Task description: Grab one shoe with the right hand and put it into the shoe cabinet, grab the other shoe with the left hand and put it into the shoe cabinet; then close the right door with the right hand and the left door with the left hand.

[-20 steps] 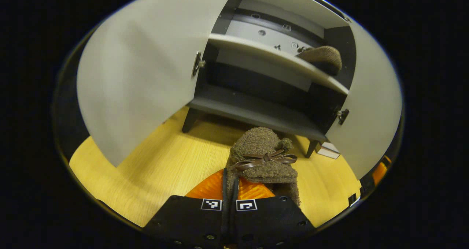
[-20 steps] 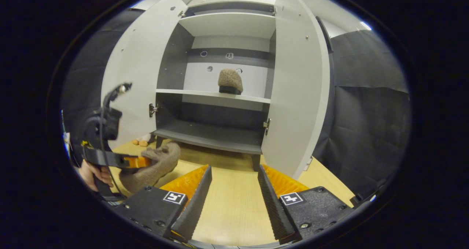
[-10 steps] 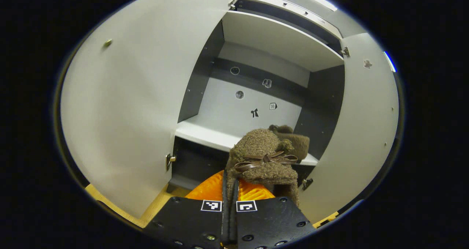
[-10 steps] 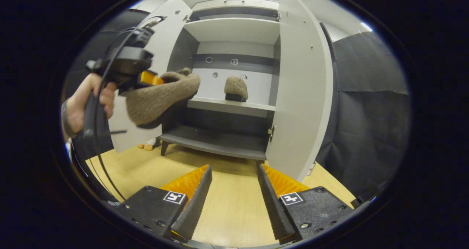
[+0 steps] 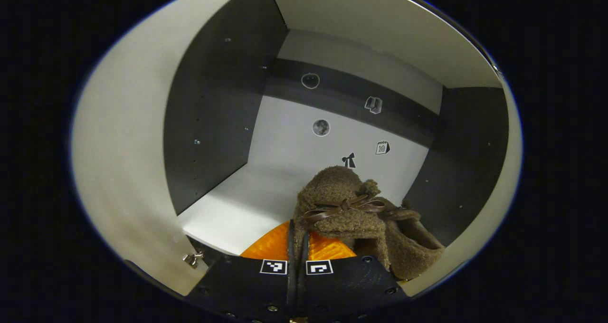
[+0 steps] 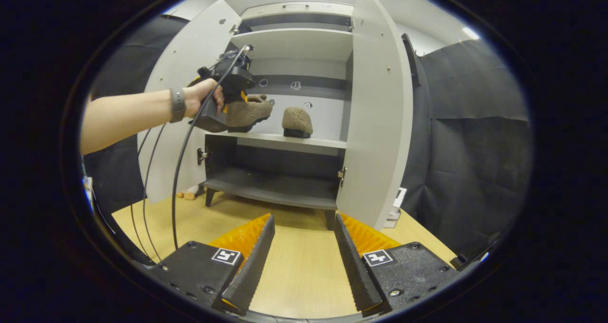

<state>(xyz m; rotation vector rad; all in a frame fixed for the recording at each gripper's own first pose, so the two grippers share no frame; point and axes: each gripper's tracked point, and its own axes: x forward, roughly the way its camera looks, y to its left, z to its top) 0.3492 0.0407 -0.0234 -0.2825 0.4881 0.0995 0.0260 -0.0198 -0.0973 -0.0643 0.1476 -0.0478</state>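
Shelf (image 5: 228, 213) left half free; placed shoe (image 5: 408, 247) crowds right.

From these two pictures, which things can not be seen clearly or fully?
- Left gripper view: the sole of the held shoe is hidden by its own fuzzy upper, so contact with the shelf cannot be told.
- Left gripper view: the second shoe is partly covered by the held one.
- Right gripper view: the left hand-held gripper is too small to judge its grip.

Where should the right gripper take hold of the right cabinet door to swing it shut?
Probably the right door's free vertical edge, which juts toward the camera. Bring the open right gripper to its outer face from the right and push leftward; no handle shows.
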